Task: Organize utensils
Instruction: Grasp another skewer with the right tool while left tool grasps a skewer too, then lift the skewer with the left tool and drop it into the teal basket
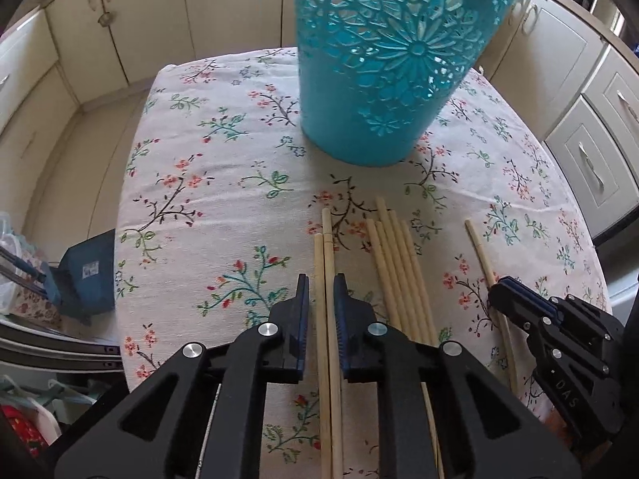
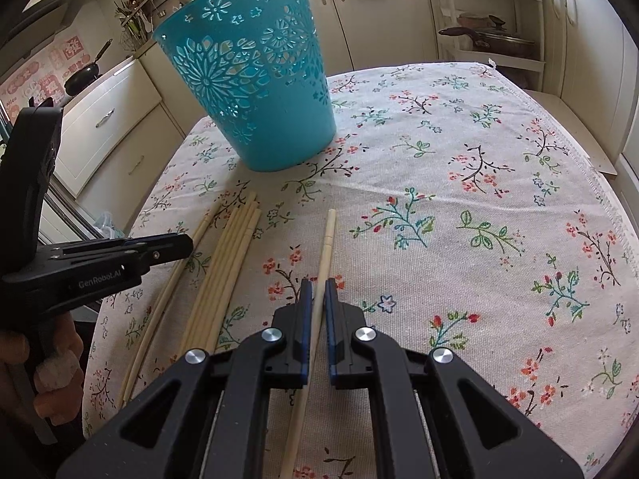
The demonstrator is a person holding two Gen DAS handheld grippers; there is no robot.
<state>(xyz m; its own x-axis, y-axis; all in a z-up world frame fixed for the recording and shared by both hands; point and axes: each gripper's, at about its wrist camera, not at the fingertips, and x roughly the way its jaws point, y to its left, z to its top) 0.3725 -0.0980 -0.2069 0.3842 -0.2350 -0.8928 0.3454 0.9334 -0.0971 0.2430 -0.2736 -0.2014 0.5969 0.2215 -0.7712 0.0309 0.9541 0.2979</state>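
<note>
Table (image 2: 499, 215), covered in a floral cloth, fills both views; cream kitchen cabinets (image 1: 120, 20) ring it.

Teal cut-out basket (image 1: 383, 68) stands upright on the cloth, at 12 o'clock in the left wrist view and 11 o'clock in the right wrist view (image 2: 255, 80). Nothing shows inside it from here.

Left gripper (image 1: 321, 291) at 6 o'clock of its own view, low over the cloth. Jaws narrowly parted, straddling a pair of chopsticks (image 1: 326, 263) that lie side by side and run toward 12 o'clock. Blue pads sit just beside the sticks; cannot tell whether they press on them.

Right gripper (image 2: 318, 295) at 6 o'clock of its own view, seen also at 4 o'clock in the left wrist view (image 1: 519, 303). Jaws narrowly parted around a single chopstick (image 2: 325, 247) lying on the cloth, tip toward 12 o'clock. Contact cannot be told here either.

Loose bundle of chopsticks (image 1: 395, 263) lies flat between the two grippers, at 5 o'clock of the basket in the left wrist view and fanned slightly at the far end. All sticks lie near the basket's base but apart from it.

A bare hand (image 2: 52, 375) holds the left gripper's handle at 8 o'clock in the right wrist view.

Black pan (image 2: 82, 78) sits on the counter at 10 o'clock.
</note>
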